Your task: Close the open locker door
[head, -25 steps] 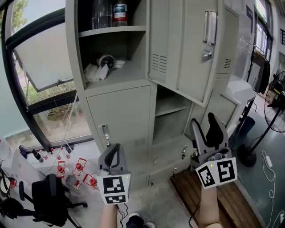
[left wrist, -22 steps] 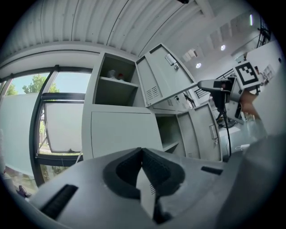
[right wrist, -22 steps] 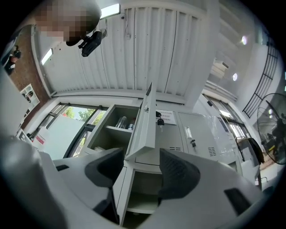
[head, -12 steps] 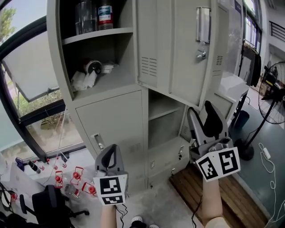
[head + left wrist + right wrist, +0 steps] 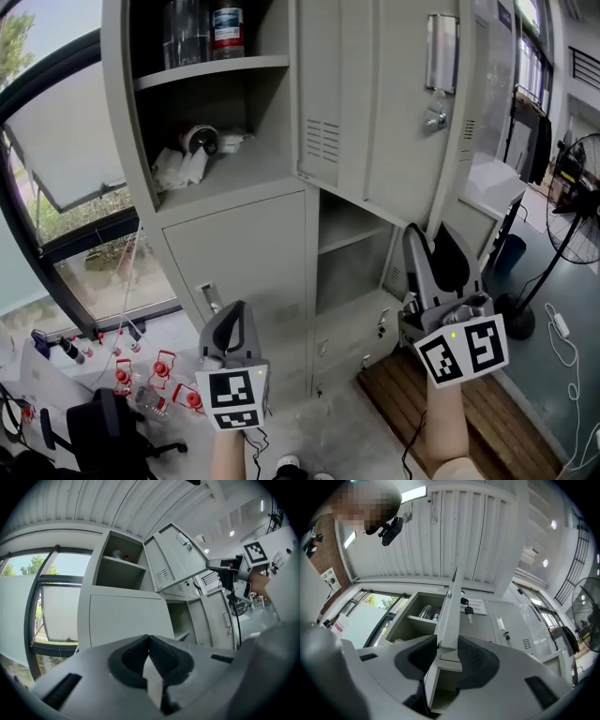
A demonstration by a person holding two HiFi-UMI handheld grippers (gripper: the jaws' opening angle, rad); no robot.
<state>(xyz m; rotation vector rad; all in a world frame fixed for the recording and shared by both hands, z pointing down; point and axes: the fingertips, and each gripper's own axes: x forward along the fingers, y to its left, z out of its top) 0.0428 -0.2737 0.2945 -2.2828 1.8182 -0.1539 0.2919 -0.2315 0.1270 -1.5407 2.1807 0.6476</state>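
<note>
Locker (image 5: 234, 244), upper middle of frame: top shelf (image 5: 211, 67) carries a clear jar (image 5: 178, 33) and a labelled can (image 5: 228, 26). The shelf below (image 5: 258, 161) has crumpled white wrappers (image 5: 178, 169) and a roll (image 5: 199, 139) on its side. Floor (image 5: 347, 431): small red-capped items (image 5: 159, 370) and black chair (image 5: 103, 422) lower left, wooden platform (image 5: 487, 412) lower right.

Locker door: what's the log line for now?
locker door: open | right gripper: jaws just closed onto its lower edge | left gripper: shut, empty
</note>
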